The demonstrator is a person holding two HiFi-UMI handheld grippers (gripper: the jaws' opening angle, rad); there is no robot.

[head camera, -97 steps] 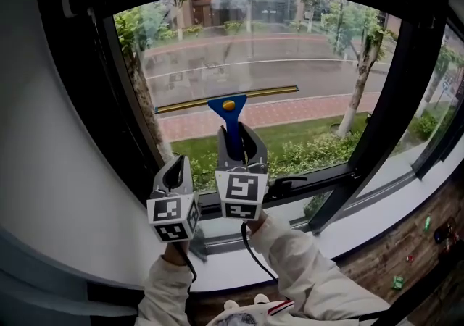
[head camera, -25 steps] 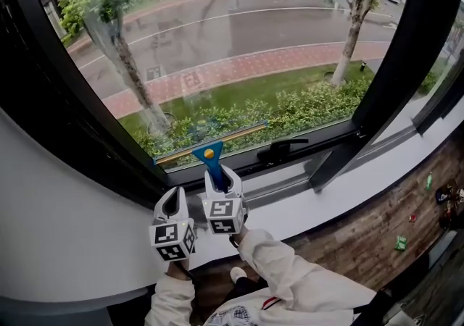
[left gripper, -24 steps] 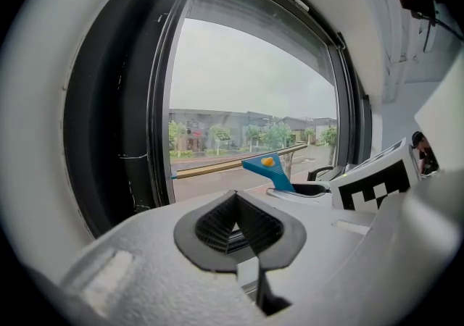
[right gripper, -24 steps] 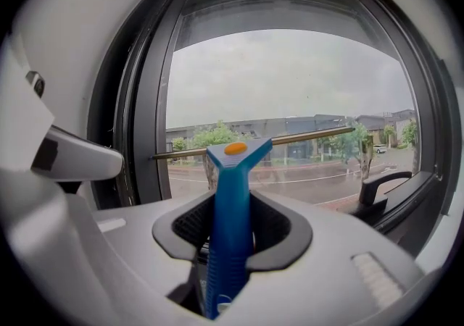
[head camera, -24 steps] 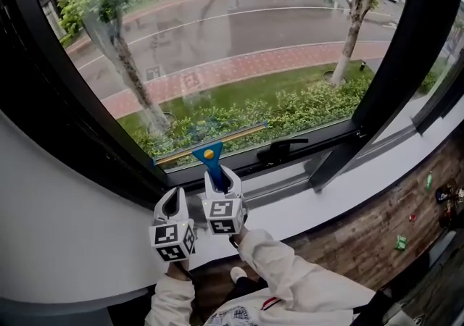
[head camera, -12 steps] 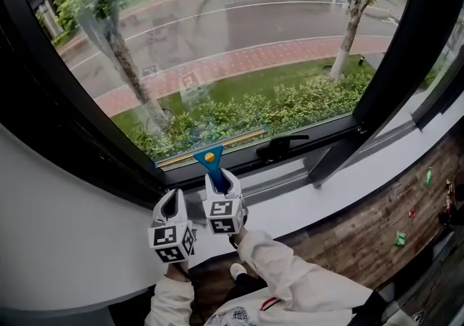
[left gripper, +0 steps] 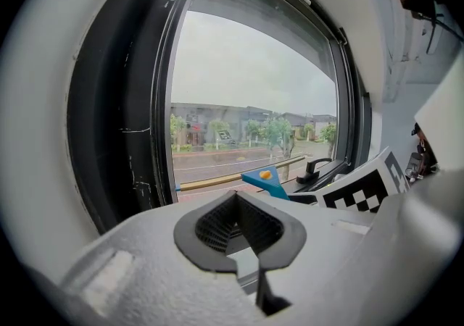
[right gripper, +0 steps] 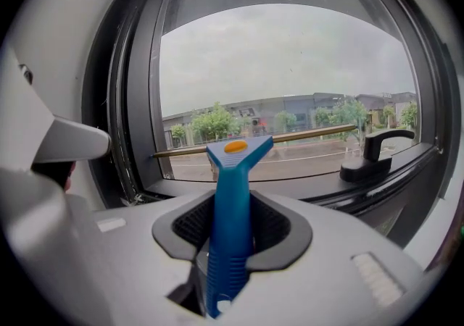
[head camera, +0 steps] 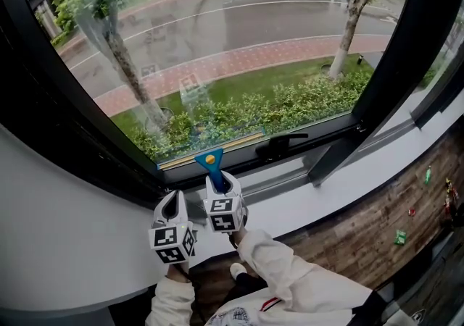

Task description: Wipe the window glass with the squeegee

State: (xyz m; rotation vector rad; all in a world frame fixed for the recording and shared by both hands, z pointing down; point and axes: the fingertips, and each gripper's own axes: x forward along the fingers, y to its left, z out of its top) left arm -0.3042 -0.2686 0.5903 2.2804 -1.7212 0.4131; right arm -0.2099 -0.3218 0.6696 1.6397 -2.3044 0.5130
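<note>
Down at the foot of the window glass, the right claw points up and forward, its jaws clamped on the ribbed blue grip of the squeegee. In the right gripper view the grip stands upright between the two dark pads and runs straight ahead of the claw to a triangular head with an orange spot. The brass-coloured blade lies crosswise beyond that head. It sits along the lowest strip of the pane, just above the bottom frame, and tilts slightly up toward the right. Whether its edge presses on the glass cannot be told.

The forearm behind the right claw comes in from below and to the right in a white sleeve, bent at the elbow. The marker cube faces the head camera.

The left claw hangs just to the left of the right one and a little nearer the person, aimed the same way. Its jaws are closed together with nothing between them. From the left gripper view the squeegee head shows ahead and to the right.

A black window handle sits on the frame, ahead and to the right of the right claw.
</note>
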